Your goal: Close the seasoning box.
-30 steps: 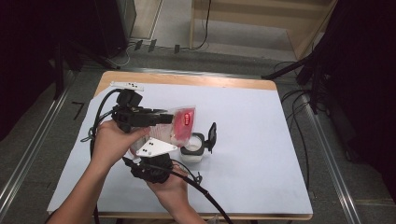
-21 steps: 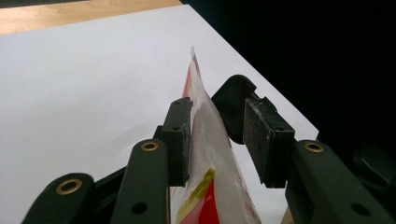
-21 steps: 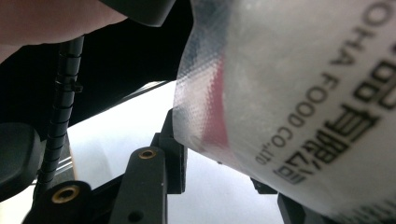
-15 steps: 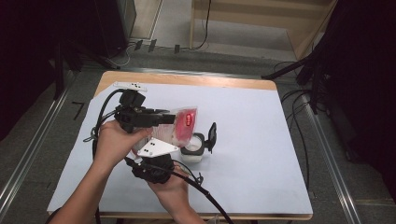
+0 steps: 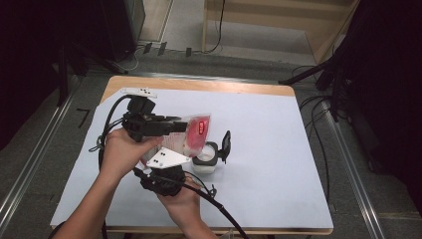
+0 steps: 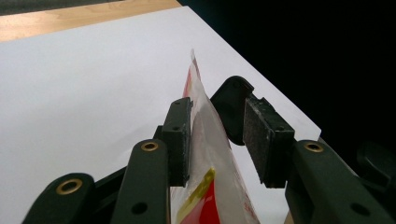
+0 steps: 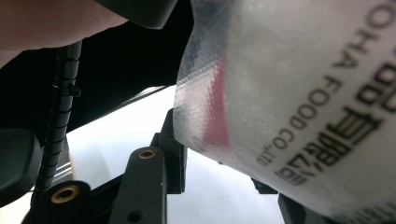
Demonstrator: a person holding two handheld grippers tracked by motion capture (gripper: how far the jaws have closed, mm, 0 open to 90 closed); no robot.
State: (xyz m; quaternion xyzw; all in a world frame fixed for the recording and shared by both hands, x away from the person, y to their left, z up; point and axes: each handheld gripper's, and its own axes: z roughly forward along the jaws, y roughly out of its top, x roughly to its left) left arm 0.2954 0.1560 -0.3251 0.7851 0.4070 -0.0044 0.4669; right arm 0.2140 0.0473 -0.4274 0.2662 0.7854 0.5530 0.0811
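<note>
A clear red-printed pouch (image 5: 195, 133) hangs tilted above an open white container (image 5: 205, 158).

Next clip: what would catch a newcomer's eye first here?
The clear plastic food pouch with red contents, held up above the middle of the white-covered table between the jaws of the left gripper. Just right of it sits a small white container with its black flip lid standing open.

The pouch (image 6: 212, 154) is shiny, see-through plastic. The tongs (image 6: 217, 140) are matt black plastic with rough pads. The tabletop (image 5: 199, 85) is smooth wood under matt white paper (image 5: 278, 149).
</note>
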